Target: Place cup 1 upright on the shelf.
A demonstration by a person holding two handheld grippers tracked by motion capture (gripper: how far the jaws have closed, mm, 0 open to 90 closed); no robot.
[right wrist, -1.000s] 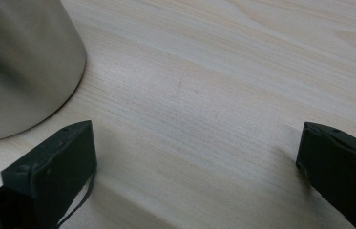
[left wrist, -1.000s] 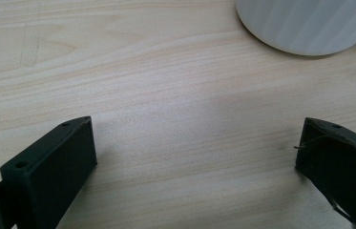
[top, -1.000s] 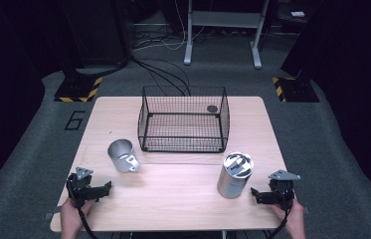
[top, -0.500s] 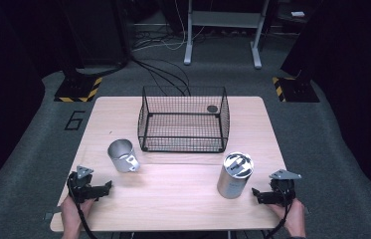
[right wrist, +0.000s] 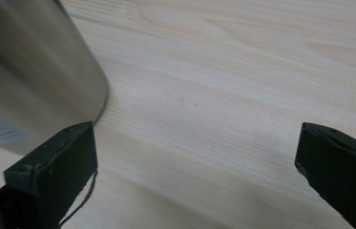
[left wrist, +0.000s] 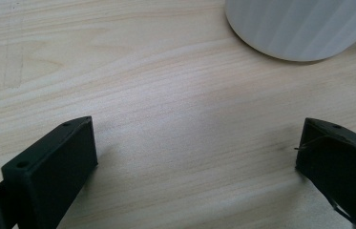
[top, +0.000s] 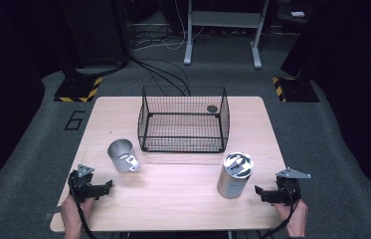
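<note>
On the wooden table a metal cup (top: 122, 155) with a side handle sits at the left, and its pale base (left wrist: 299, 26) shows in the left gripper view. My left gripper (top: 106, 185) rests near the front left edge, a short way in front of the cup, open (left wrist: 194, 157) with only bare wood between the jaws. A lidded steel canister (top: 234, 175) stands upright at the right. My right gripper (top: 259, 191) lies just right of it, pointing at it. It is open (right wrist: 194, 157), and the canister wall (right wrist: 27, 81) is beside one jaw.
A black wire basket (top: 145, 122) stands at the table's back middle, with a small dark disc (top: 212, 108) inside its far right corner. Bare wood lies between cup and canister. Around the table are grey floor, cables and stand legs.
</note>
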